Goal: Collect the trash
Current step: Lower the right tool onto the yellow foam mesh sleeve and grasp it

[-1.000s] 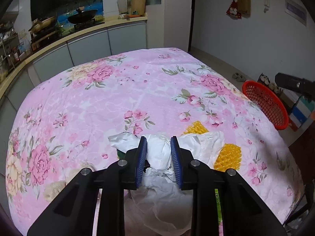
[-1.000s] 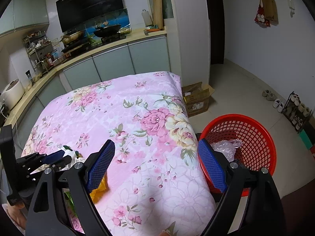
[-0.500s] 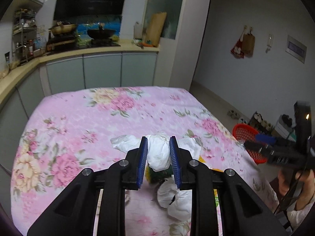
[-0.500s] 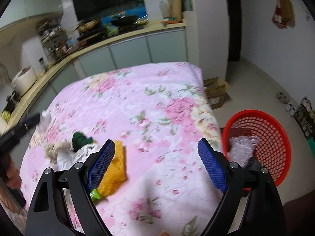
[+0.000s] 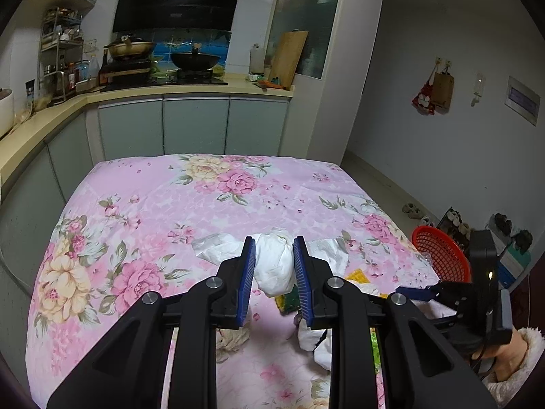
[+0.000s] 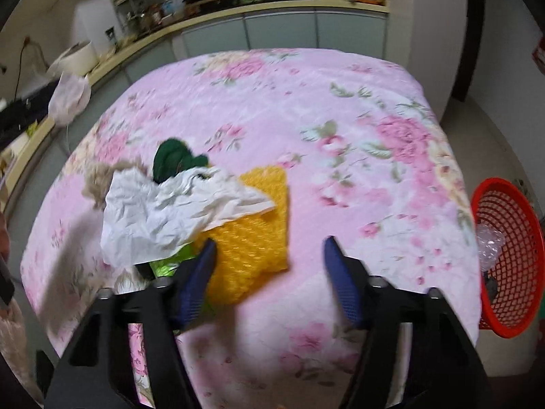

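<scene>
The left gripper was clamped on a crumpled white tissue wad and held it clear above the floral tablecloth. The right gripper pointed steeply down at the trash pile; its jaws were closing, with the near edge of the yellow bubble wrap between them. The left pad lay against that sheet's corner; the right pad stood apart from it over bare cloth, so no grip was made yet.

The remaining trash lay together near the table's front edge: a crumpled white paper sheet draped over the bubble wrap, a dark green wad behind it, a bright green wrapper beneath, and a tan fuzzy clump at the far side of the pile. The red mesh basket stood on the floor off the table's right edge and already held a clear plastic piece.

Step in hand, as judged: pickup of the bubble wrap by the right gripper while the left carried its tissue toward the basket.

The next move likely calls for full closure on the yellow sheet's edge, then a lift that frees it from beneath the white paper without dragging that paper along, and a sweep rightward to release over the basket.
</scene>
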